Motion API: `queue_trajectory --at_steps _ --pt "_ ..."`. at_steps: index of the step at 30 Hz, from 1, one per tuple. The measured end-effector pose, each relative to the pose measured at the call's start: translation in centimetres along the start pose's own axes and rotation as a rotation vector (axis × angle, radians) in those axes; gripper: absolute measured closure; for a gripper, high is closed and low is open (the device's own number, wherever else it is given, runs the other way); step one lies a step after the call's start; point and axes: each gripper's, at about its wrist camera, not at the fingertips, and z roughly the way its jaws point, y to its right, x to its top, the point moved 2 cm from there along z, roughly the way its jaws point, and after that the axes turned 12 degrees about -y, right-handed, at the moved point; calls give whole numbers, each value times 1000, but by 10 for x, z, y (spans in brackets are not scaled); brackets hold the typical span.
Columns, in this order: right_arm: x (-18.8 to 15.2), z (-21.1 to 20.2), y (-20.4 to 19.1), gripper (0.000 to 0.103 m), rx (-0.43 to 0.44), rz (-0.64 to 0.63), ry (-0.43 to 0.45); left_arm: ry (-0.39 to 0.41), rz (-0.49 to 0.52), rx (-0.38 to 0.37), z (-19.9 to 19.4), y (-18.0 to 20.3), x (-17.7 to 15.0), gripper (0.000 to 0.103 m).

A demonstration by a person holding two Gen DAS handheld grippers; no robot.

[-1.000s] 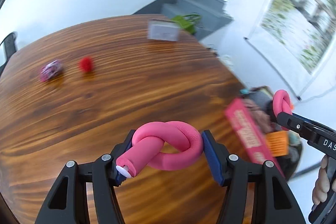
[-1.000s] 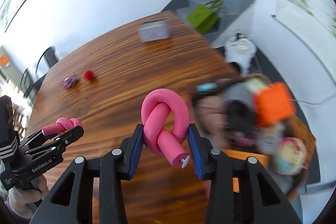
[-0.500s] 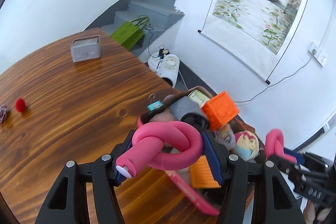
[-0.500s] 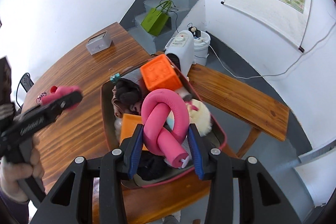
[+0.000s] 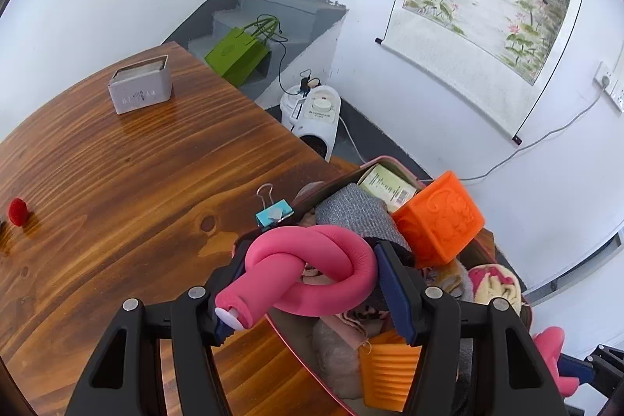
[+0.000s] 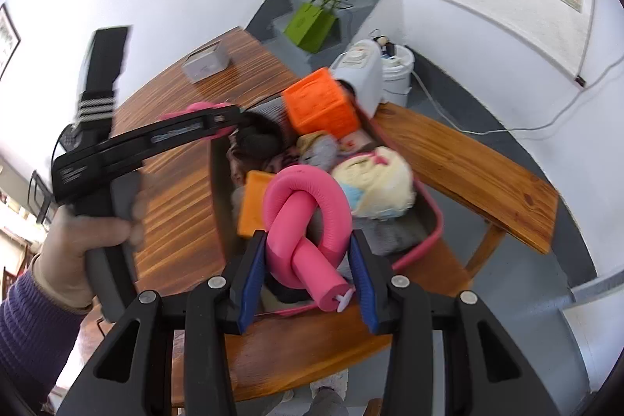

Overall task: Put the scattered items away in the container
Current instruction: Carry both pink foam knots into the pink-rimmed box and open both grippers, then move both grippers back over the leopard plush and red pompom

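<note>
Two pink knotted foam rollers, one per gripper. Left gripper [image 5: 308,283] jaws pinching the left pink foam knot [image 5: 312,271], held above the near-left rim of the container [image 6: 433,217]. Right gripper [image 6: 308,260] jaws pinching the right pink foam knot [image 6: 308,217], held over the container's near end. Container pink-rimmed, sitting at the corner of the wooden surface [image 5: 117,182], already crammed: orange embossed cube [image 5: 440,217] on top, grey knit cloth [image 5: 355,209], orange ribbed piece [image 5: 386,373], cream plush [image 6: 374,182], green-labelled box [image 5: 386,182]. Teal binder clip [image 5: 273,211] just beside the container rim. Red pom-pom [image 5: 17,211] well apart, far left on the surface. Grey box [image 5: 140,90] at the far edge. Hand [image 6: 78,240] in purple sleeve gripping the left tool's handle.
</note>
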Motion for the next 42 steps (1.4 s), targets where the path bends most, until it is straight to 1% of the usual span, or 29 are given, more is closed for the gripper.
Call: queue_trajectory --at_steps 4,7,8,9,16,22,23,24,26,27,29,32,36,38,39,41,42 --pt "1 9 -4 58 10 1 -14 -21 30 -15 5 3 -5 39" --pt "1 8 -7 58 24 -15 -18 -29 53 -19 1 4 -9 32" --pt "0 8 -10 58 29 -32 -19 -31 55 -28 -1 4 -10 26" --pt "0 8 -12 58 35 -46 -20 -28 55 -34 -3 4 -11 23" --pt "-6 21 -27 58 64 -113 -66 -31 60 -51 -15 2 -14 23" --pt "-10 29 -28 56 60 -126 -96 -38 -1 -59 -24 -16 -19 23" --pt "-9 28 -26 54 58 -124 -96 -36 -9 -60 -26 -19 -20 23" --pt "-9 27 -25 48 56 -122 -96 -34 -20 -57 -28 -23 -22 23" --pt "-9 21 -20 42 57 -110 -92 -33 -35 -52 -32 -30 -26 23" --pt "-9 19 -18 40 53 -107 -88 -34 -47 -49 -33 -33 -28 22" --pt "-7 15 -15 40 33 -103 -78 -33 -84 -49 -36 -45 -34 19" --pt "-2 12 -16 40 31 -95 -66 -34 -134 -46 -39 -61 -42 19" --pt "8 8 -32 40 46 -121 -38 -41 -177 -16 -44 -88 -52 19" --pt "14 7 -47 40 58 -154 -25 -40 -203 3 -48 -101 -56 18" --pt "17 8 -55 40 63 -170 -21 -42 -227 13 -51 -111 -59 17" --pt "23 13 -71 40 79 -197 -22 -43 -277 31 -55 -131 -63 1" --pt "25 16 -78 40 87 -208 -25 -41 -308 40 -58 -143 -67 1"
